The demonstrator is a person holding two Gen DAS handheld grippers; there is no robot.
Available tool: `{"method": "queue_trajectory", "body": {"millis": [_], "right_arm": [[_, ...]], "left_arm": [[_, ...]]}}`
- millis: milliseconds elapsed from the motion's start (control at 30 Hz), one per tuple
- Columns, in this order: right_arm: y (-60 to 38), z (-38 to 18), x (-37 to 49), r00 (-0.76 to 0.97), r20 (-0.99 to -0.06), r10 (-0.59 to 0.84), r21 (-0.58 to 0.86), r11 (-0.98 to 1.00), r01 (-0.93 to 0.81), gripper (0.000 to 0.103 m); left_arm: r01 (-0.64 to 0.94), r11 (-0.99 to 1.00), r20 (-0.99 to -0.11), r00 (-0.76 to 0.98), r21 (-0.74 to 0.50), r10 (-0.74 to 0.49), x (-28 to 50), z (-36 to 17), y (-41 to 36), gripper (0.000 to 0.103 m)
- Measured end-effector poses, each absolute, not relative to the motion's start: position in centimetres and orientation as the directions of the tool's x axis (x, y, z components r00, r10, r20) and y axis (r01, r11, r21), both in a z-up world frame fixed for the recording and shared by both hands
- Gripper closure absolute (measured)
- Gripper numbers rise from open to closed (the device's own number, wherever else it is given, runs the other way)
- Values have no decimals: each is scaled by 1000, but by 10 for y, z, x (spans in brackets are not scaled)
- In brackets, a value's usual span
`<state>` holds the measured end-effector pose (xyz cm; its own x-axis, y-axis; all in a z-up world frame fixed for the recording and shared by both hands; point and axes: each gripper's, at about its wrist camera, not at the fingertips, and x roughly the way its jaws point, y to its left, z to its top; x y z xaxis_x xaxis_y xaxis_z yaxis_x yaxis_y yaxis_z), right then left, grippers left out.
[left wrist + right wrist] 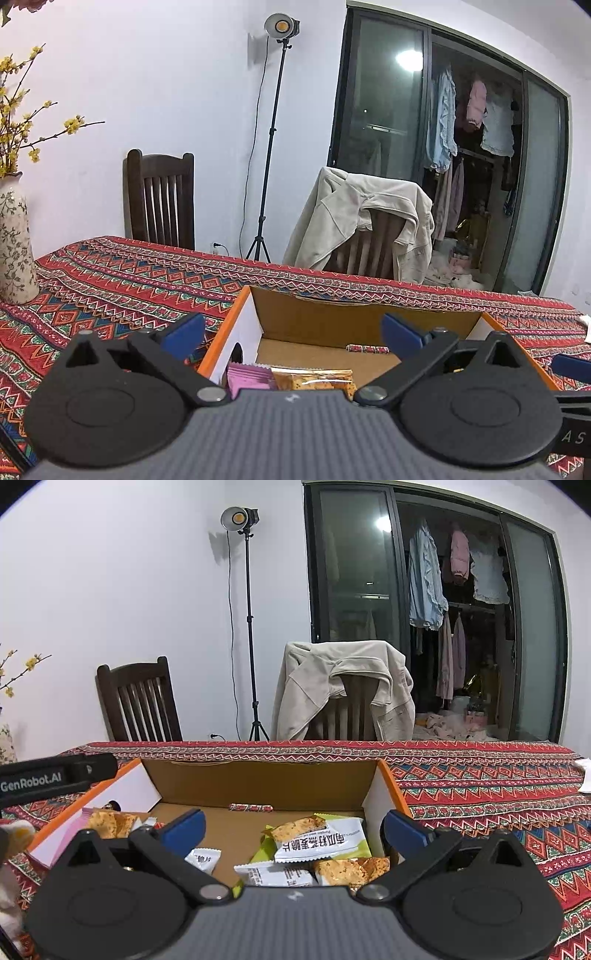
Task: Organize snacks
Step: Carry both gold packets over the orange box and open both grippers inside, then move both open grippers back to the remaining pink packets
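Note:
An open cardboard box with orange edges (236, 310) (391, 786) sits on the patterned tablecloth. It holds several snack packets: a pink one (249, 378), orange-brown ones (314, 382) (295, 829), white ones (317, 843) and a small red roll at the back (367, 349) (251, 807). My left gripper (291, 334) is open and empty above the box's left part. My right gripper (293, 829) is open and empty above the box's right part. The left gripper's body (55, 773) shows at the left of the right wrist view.
A floral vase with yellow blossoms (14, 240) stands at the table's left. Two chairs (162, 199) (365, 229) stand behind the table, one draped with a beige jacket. A light stand (273, 140) is by the wall. White paper (585, 775) lies at the right.

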<state>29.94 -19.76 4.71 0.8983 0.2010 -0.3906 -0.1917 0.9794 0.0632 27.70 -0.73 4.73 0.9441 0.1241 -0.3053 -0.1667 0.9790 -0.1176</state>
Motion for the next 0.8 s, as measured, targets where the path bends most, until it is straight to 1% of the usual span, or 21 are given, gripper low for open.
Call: {"method": "queue_trajectory", "body": {"millis": [133, 333, 533, 667, 800], "right_arm": [[-199, 54, 297, 900, -388, 198, 54, 980, -192, 0], [-200, 77, 278, 902, -374, 216, 48, 976, -213, 0], [-202, 89, 244, 891, -379, 250, 23, 965, -261, 0], [-201, 88, 222, 884, -396, 246, 8, 964, -265, 0], [-201, 79, 201, 866, -436, 246, 11, 963, -269, 0]], "left_arm": [[-164, 977, -308, 944, -134, 117, 269, 60, -8, 0], [-150, 982, -313, 944, -119, 106, 250, 83, -10, 0], [-133, 988, -301, 948, -82, 102, 222, 93, -6, 0], [-122, 990, -298, 950, -76, 94, 200, 96, 1, 0], [-115, 991, -320, 944, -73, 86, 177, 91, 11, 0]]}}
